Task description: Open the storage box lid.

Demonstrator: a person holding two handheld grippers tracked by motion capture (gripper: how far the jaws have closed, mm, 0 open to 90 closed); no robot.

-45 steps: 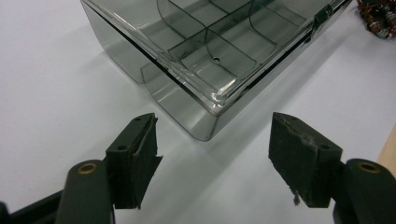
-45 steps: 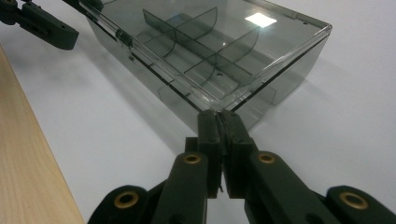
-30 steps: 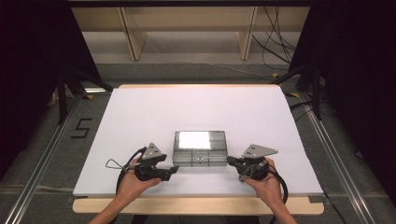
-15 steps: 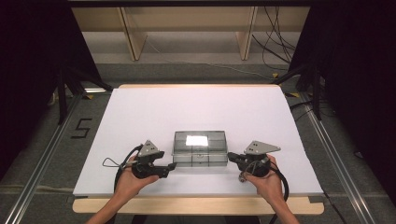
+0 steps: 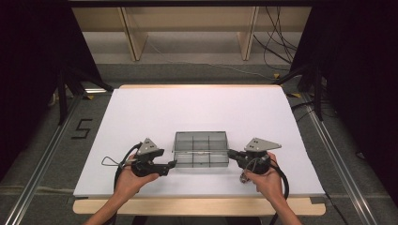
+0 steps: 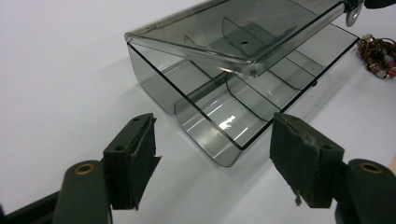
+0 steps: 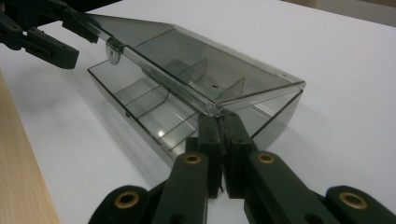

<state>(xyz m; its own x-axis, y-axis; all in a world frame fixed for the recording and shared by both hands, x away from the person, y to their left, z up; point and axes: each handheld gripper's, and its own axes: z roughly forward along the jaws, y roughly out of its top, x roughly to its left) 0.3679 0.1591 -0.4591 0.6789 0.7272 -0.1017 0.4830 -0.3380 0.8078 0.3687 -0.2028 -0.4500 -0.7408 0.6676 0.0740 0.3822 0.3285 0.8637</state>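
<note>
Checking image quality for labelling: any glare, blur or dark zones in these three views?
High view: white table bright, surroundings near black, smoky plastic box small and soft. Left gripper view: small glare spot on the box floor, jaws sharp. Right gripper view: right gripper pinches the lid, far table corner blurred.

Box [image 5: 201, 149] on table [image 5: 141, 112], between both tools
</note>
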